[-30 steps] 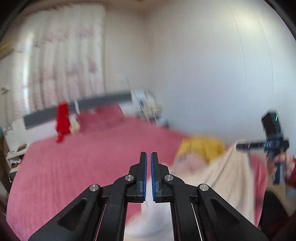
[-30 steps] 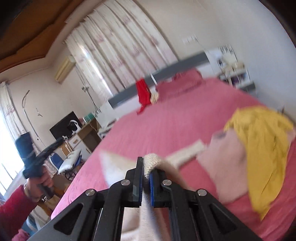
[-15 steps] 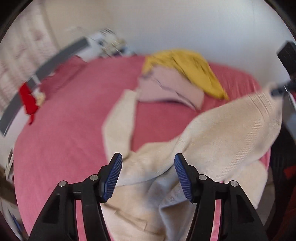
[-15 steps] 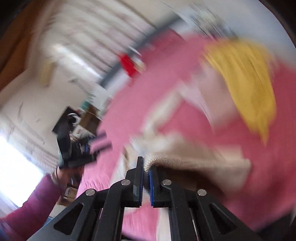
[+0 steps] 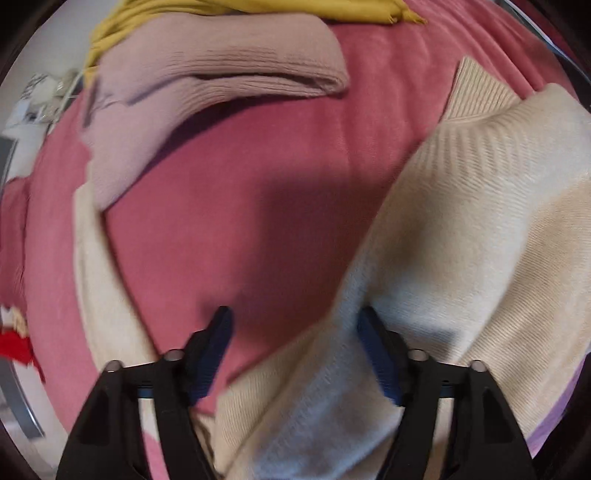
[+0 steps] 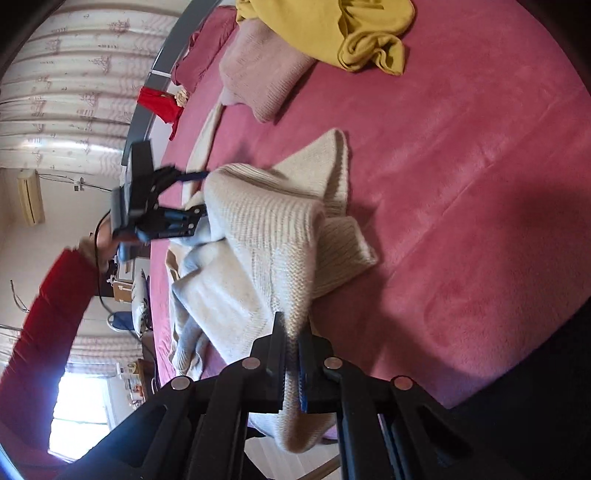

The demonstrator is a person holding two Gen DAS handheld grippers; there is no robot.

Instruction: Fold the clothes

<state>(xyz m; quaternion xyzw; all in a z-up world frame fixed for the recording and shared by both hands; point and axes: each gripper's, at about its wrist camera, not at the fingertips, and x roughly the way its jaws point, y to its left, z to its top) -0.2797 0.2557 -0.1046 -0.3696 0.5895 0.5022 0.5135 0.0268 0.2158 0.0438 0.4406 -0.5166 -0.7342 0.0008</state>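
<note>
Against the frames of a second ago, both cameras now look down at the pink bedspread [image 6: 461,192] rather than across the room at curtains and wall. The left gripper [image 5: 293,328], then pinched shut, has just been opening and now stands with its jaws wide. Cream knit lies between the blue pads [image 5: 373,343] and brushes the right-hand one, but nothing is pressed. The cream sweater [image 6: 258,236], which hung stretched between the two grippers earlier, now lies crumpled on the near part of the bed, one sleeve trailing off toward the far left.

The right gripper [image 6: 291,354] is closed on a ribbed edge of the cream sweater, as it was a second ago; the knit runs up between its pads and hangs over the near edge of the bed.

Seen from the right wrist, a hand in a red sleeve [image 6: 55,306] holds the left gripper at the left end of the sweater.

Farther off lie a folded pale pink knit [image 6: 266,70] and, beyond it, a rumpled yellow garment [image 6: 332,29]. A red cloth [image 6: 160,105] hangs by the grey headboard [image 6: 147,103].

No brand, label or writing can be read in either view; the left view is blurred.
</note>
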